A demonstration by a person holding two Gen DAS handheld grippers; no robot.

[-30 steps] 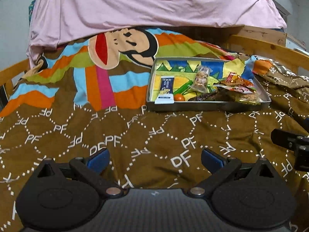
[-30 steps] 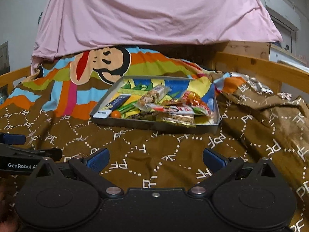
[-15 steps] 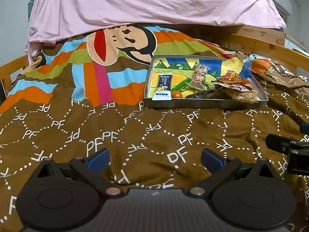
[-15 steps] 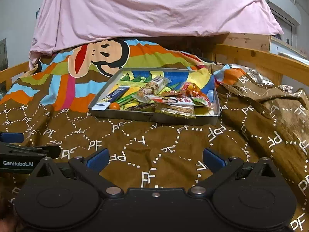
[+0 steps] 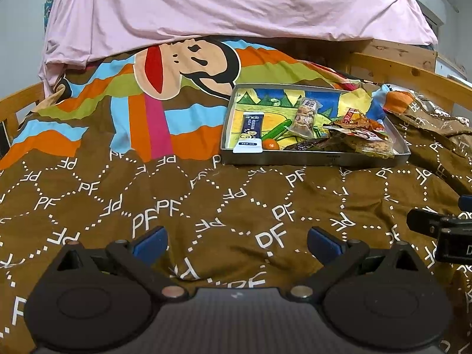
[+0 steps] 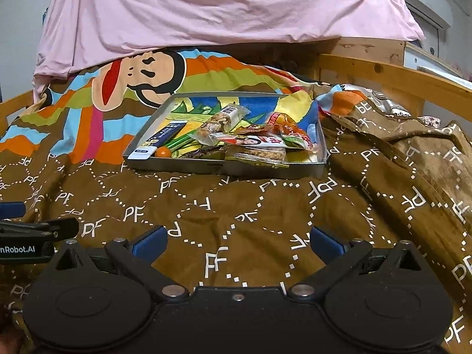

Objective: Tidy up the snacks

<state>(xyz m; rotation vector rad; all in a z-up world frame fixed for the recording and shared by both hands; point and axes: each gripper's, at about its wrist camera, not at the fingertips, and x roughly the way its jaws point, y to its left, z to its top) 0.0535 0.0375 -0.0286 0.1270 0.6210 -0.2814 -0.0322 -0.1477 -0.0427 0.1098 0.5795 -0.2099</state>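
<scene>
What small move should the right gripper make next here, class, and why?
Probably ease the right gripper forward toward the tray. Its jaws are open and empty over the brown blanket, well short of the tray, where the snack packets lie heaped at the right side and nothing is grasped yet.

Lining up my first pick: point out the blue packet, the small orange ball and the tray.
Blue packet (image 5: 250,132), left wrist view, middle of its dark blue face.
Orange ball (image 5: 270,145), left wrist view, centre of the ball.
Tray (image 6: 188,165), right wrist view, near metal wall.
</scene>
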